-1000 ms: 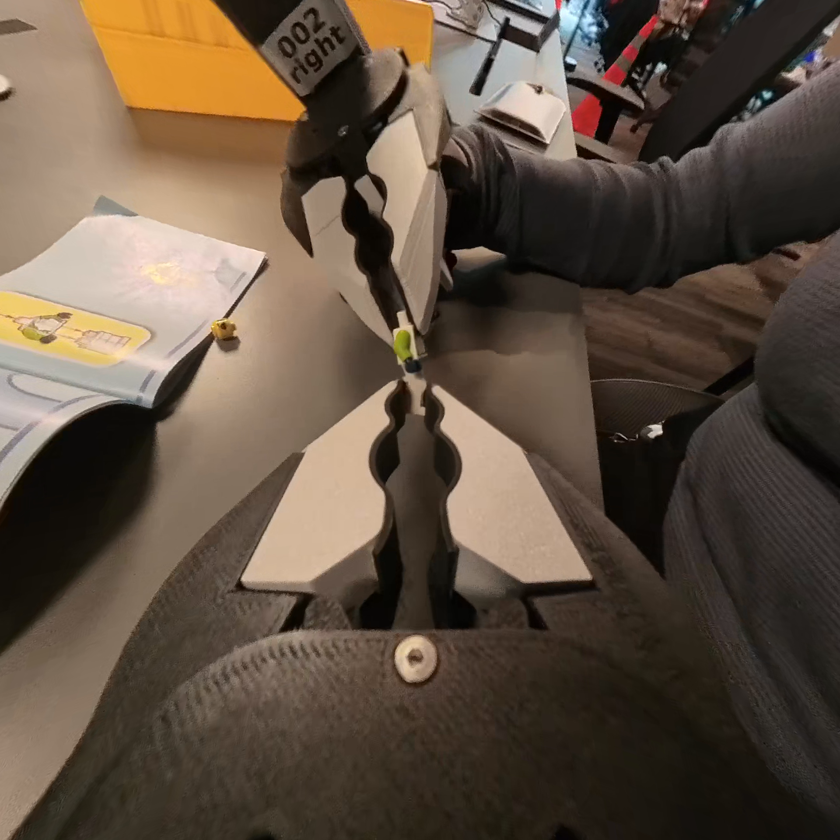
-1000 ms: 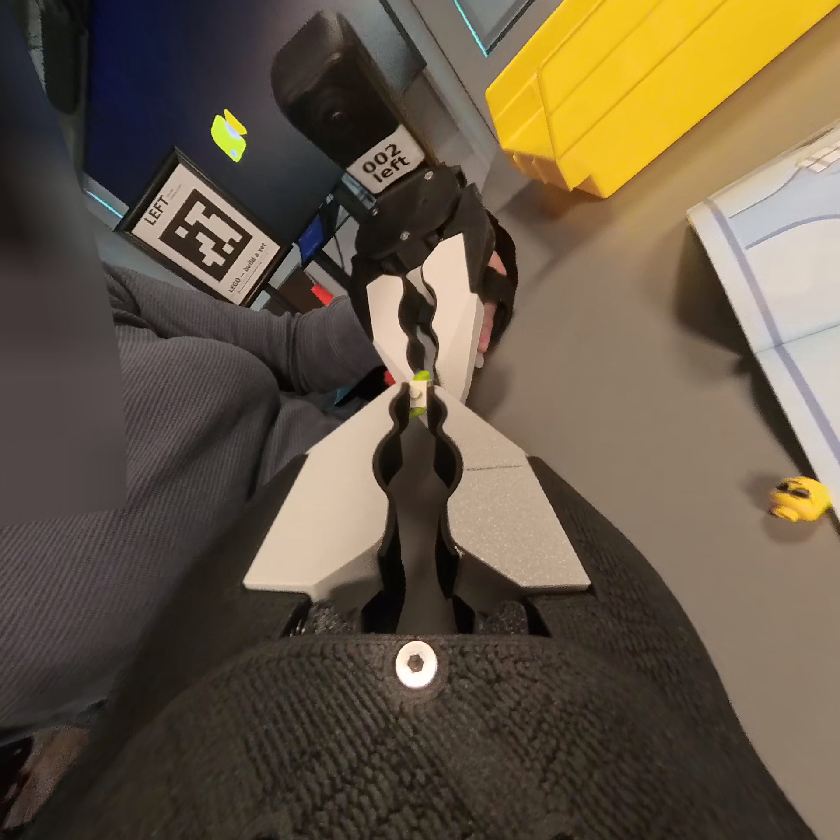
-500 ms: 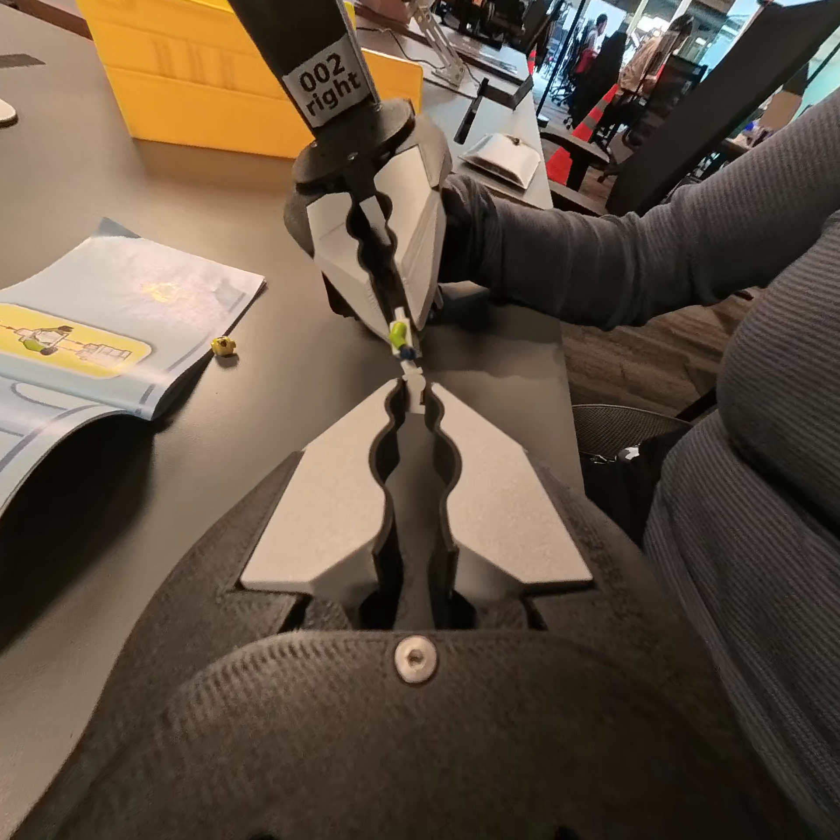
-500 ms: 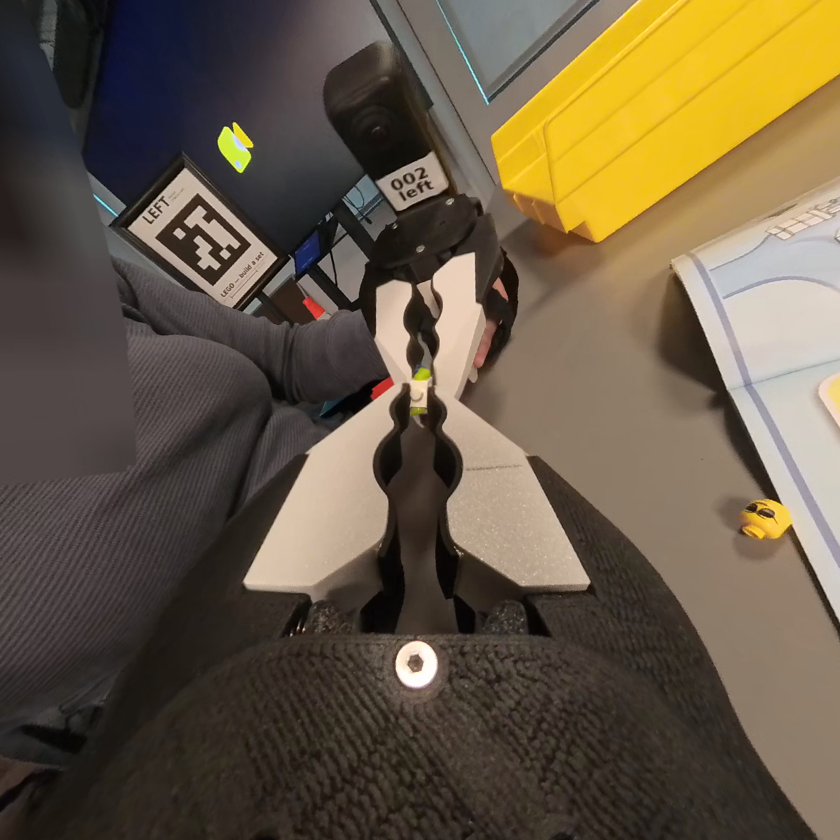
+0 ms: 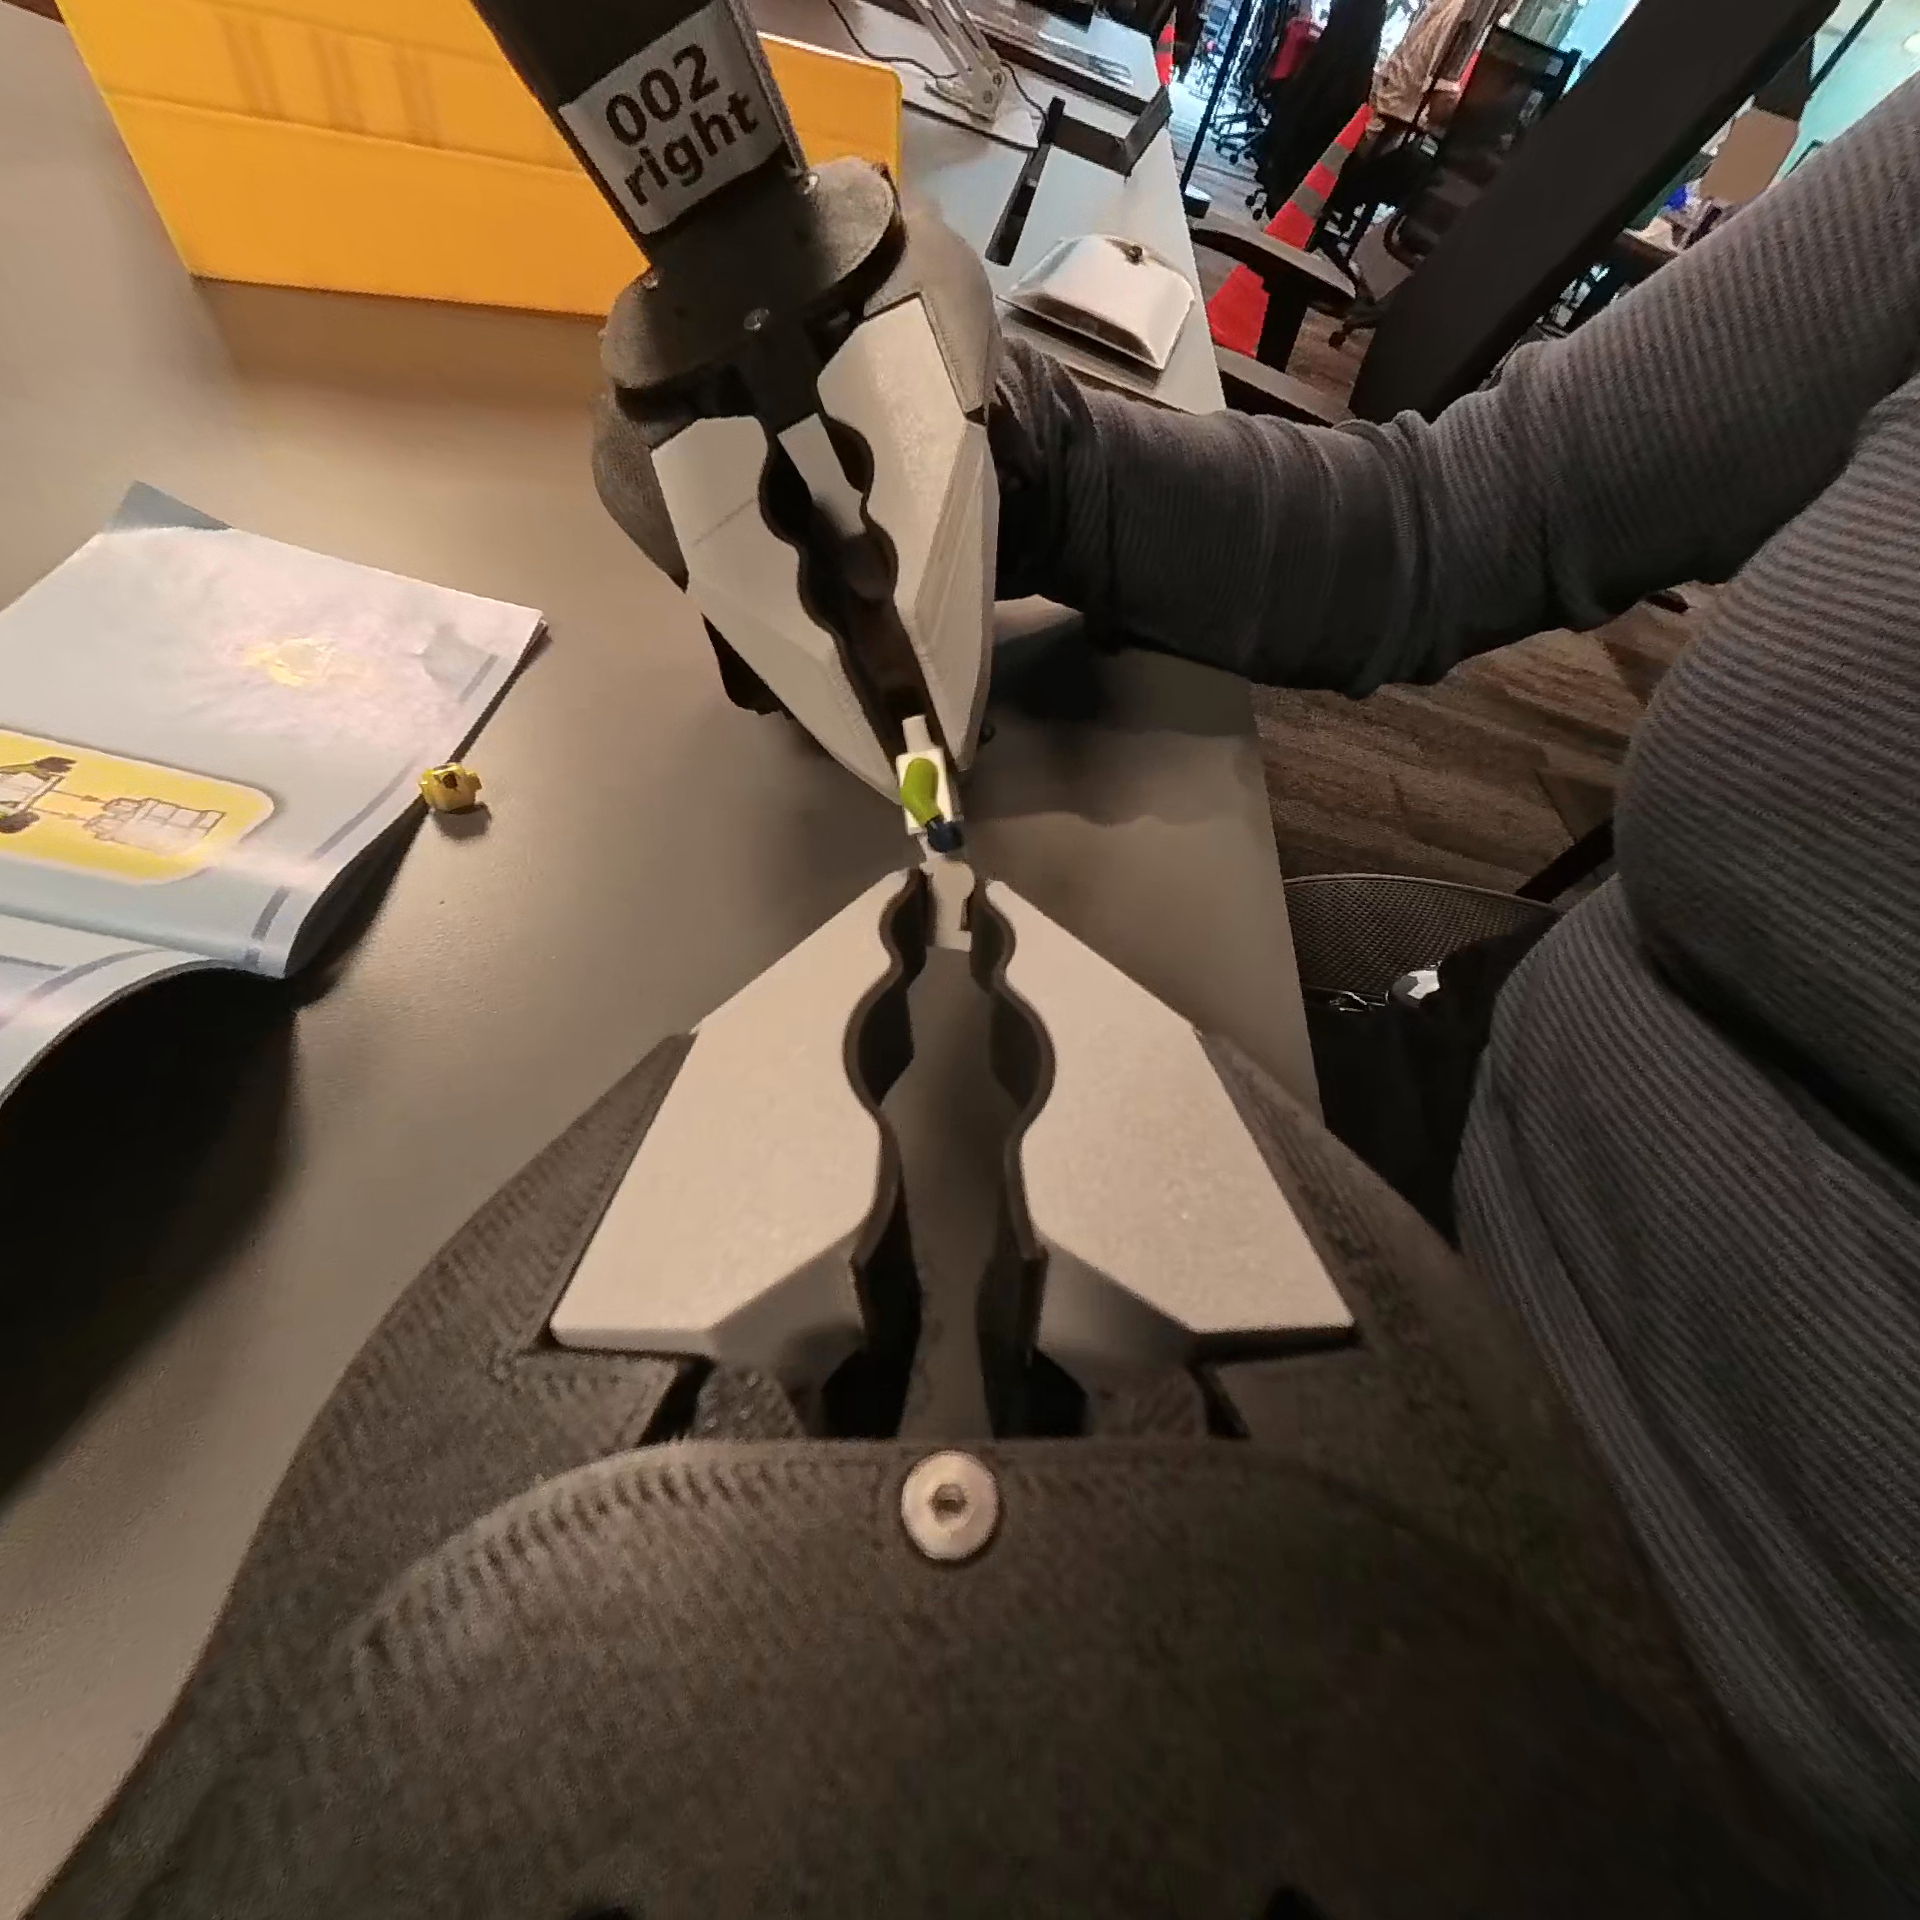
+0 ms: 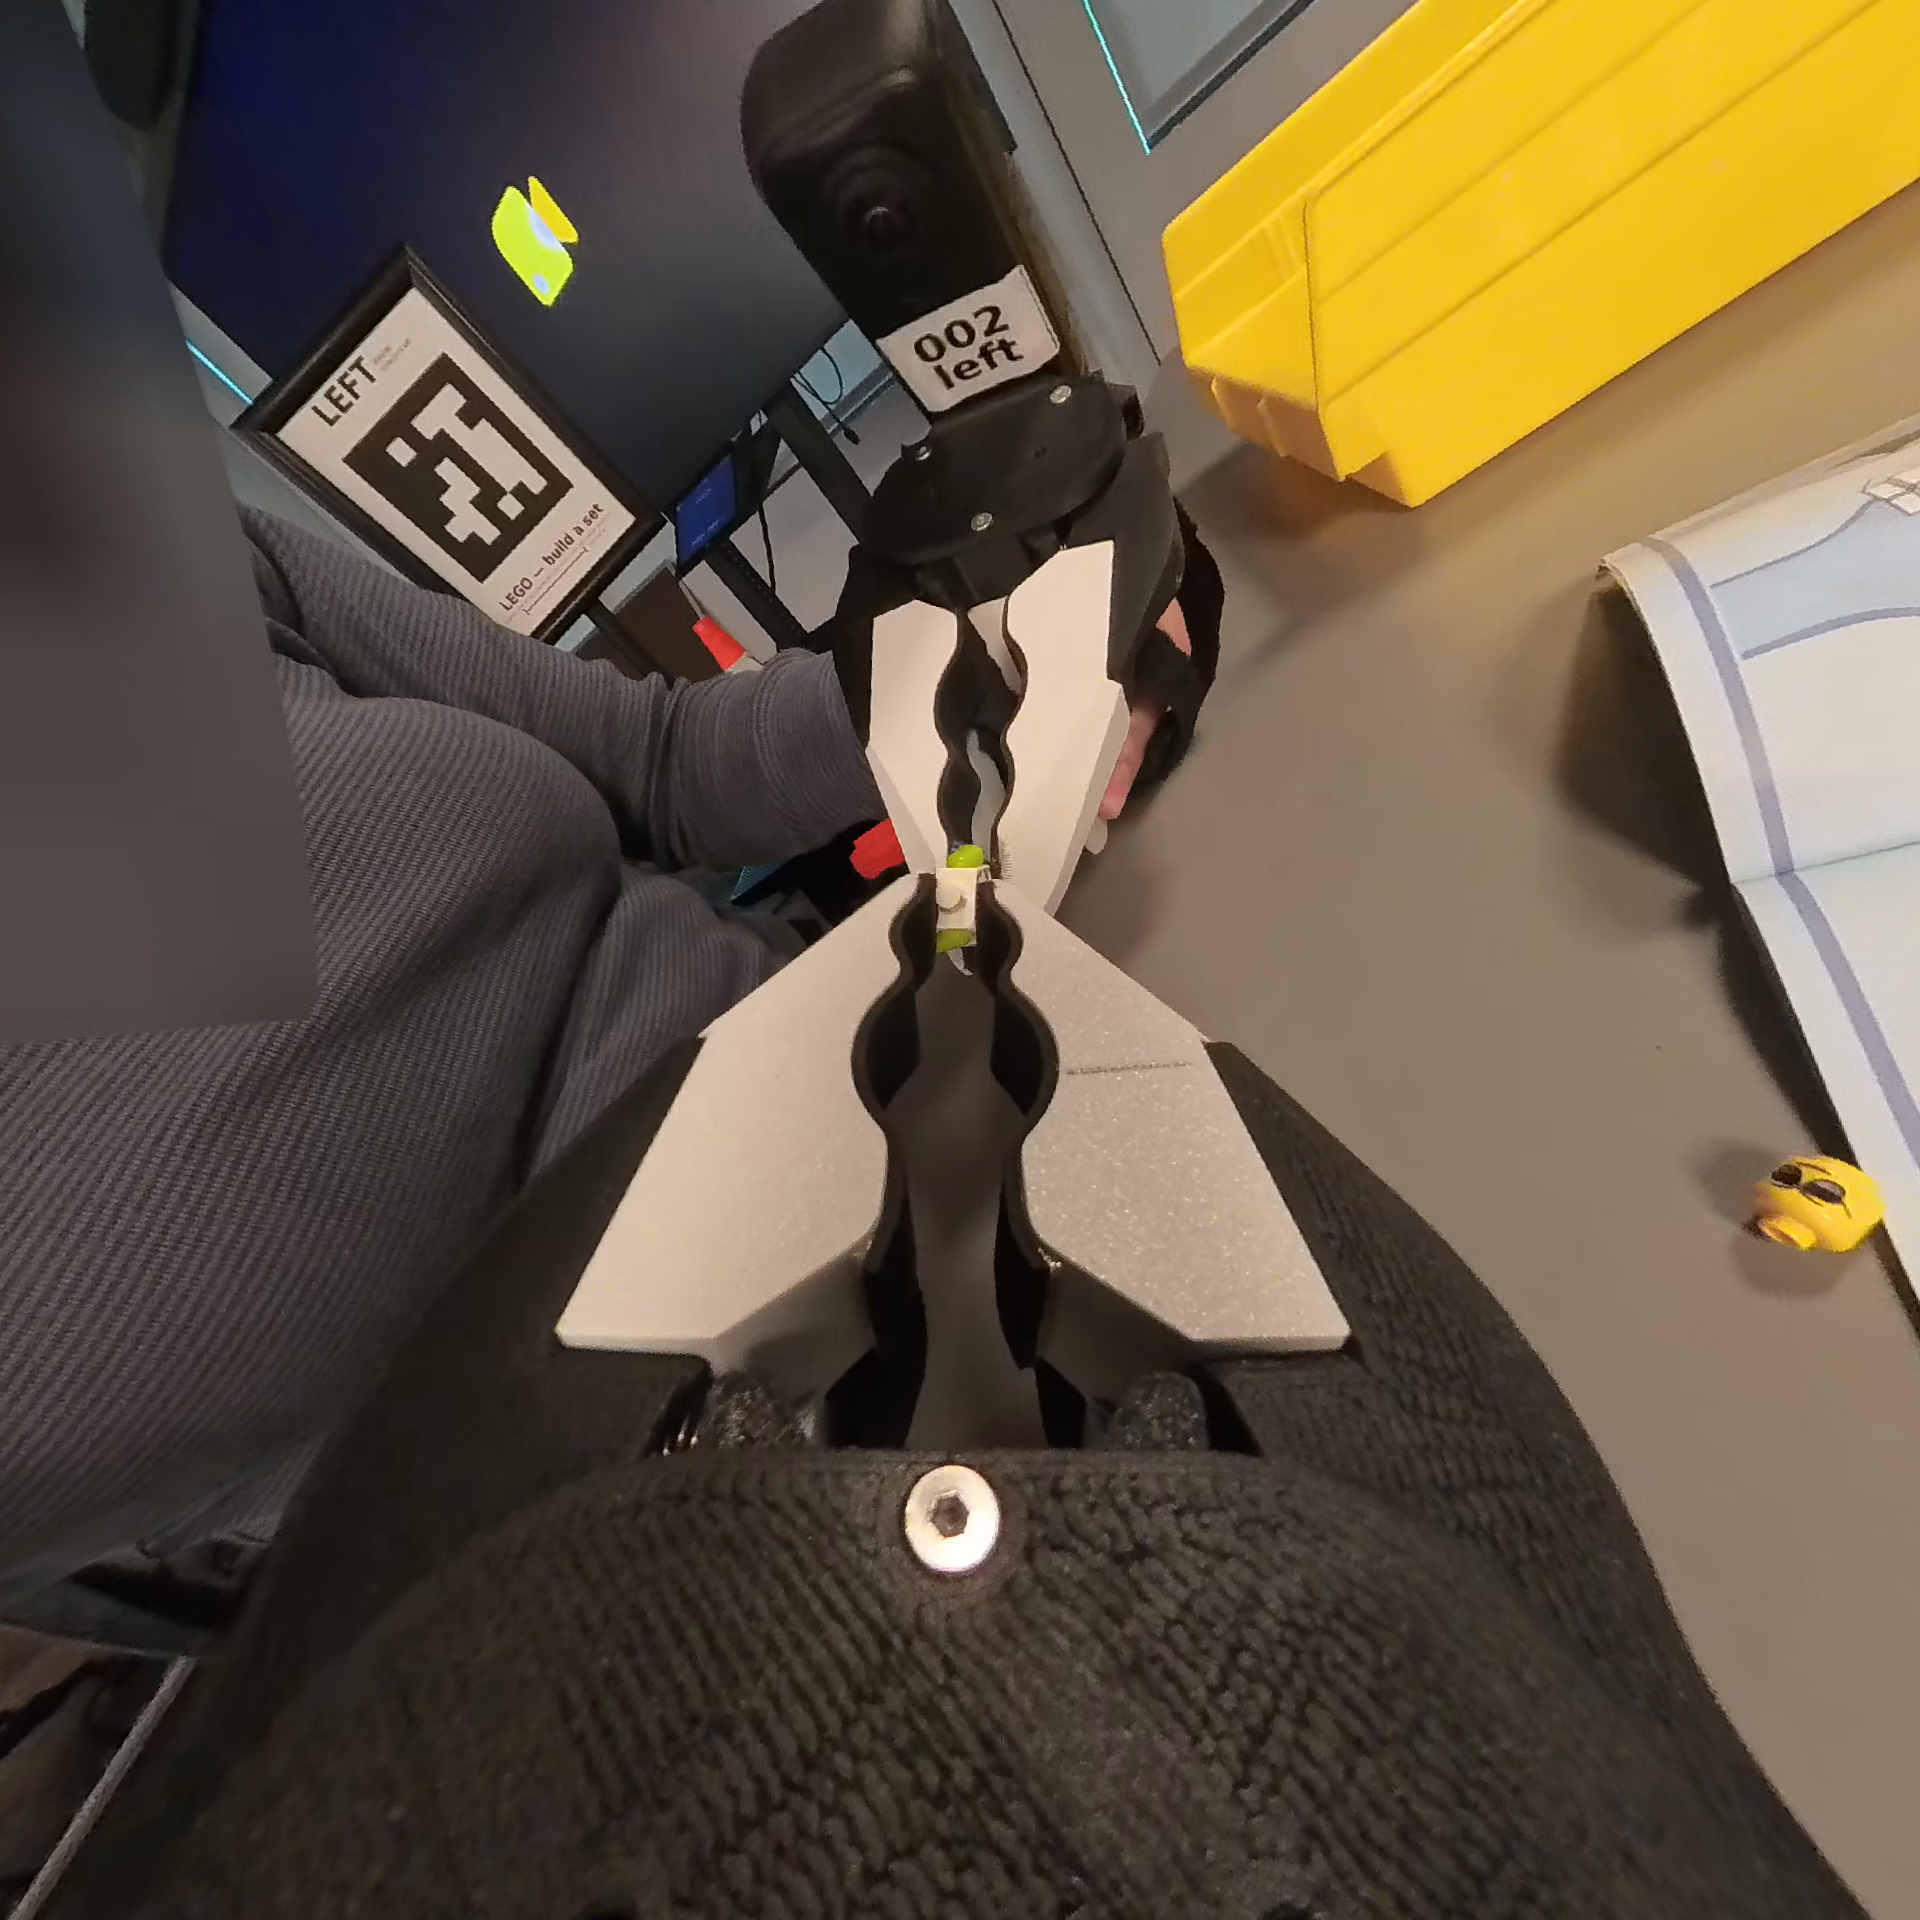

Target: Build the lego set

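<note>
Both tools pinch parts: right tool (image 6: 954, 914) the white-and-lime torso (image 5: 925, 792), left tool (image 5: 943, 896) a white piece (image 5: 952, 914). Align both squarely, then press.

I work in an office-style lab: grey worktop (image 5: 312, 416), yellow parts bin (image 6: 1558, 229), framed marker sign (image 6: 447, 468), desks and chairs (image 5: 1299, 281) beyond.

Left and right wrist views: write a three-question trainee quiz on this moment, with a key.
1. True or false: the yellow minifigure head lies loose on the table, beside the instruction booklet.
2. The right gripper is: A) wide open B) shut on a white torso with lime arms C) resting in the yellow bin.
3. What does the left gripper pinch?

Key: 1 true; 2 B; 3 a small pale piece, meeting the torso tip to tip.
</note>
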{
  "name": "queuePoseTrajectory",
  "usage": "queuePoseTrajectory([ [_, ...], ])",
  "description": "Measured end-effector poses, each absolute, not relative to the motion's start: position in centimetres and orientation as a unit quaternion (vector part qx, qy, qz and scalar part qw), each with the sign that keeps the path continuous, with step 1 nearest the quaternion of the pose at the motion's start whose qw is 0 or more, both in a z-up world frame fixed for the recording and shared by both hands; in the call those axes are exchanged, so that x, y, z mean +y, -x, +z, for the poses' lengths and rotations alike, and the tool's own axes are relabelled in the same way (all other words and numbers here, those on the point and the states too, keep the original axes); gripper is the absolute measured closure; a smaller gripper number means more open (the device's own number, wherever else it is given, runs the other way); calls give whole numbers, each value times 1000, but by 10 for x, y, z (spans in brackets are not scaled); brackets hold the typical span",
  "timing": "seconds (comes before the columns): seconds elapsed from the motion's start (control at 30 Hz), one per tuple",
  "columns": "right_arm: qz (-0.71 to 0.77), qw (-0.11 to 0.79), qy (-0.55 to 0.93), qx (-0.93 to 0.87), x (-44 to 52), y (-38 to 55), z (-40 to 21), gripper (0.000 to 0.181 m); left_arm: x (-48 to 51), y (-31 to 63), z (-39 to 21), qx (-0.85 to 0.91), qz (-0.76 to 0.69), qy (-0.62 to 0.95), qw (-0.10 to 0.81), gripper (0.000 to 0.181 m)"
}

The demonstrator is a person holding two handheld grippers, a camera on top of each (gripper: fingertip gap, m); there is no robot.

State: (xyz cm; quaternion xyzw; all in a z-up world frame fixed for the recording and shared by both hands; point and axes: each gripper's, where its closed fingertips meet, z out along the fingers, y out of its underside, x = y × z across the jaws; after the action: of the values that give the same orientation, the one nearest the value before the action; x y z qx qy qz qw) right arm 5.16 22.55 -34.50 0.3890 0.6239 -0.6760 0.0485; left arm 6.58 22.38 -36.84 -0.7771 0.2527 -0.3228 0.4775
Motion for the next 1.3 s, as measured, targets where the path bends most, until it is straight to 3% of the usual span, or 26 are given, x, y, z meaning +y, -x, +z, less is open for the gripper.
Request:
queuePoseTrajectory([
  [0.27,-645,-51,-388,656,230,-43,-348,175,229,-58,-368,214,-344,783,471,178],
  [0.47,-674,28,-407,615,226,-44,-346,175,226,-62,-367,227,-353,778,468,178],
  [0.87,-711,-20,-428,558,228,-26,-331,175,230,-47,-353,181,-360,757,514,178],
  [1.3,-734,62,-469,488,228,-19,-327,175,229,-43,-347,165,-388,743,520,178],
])
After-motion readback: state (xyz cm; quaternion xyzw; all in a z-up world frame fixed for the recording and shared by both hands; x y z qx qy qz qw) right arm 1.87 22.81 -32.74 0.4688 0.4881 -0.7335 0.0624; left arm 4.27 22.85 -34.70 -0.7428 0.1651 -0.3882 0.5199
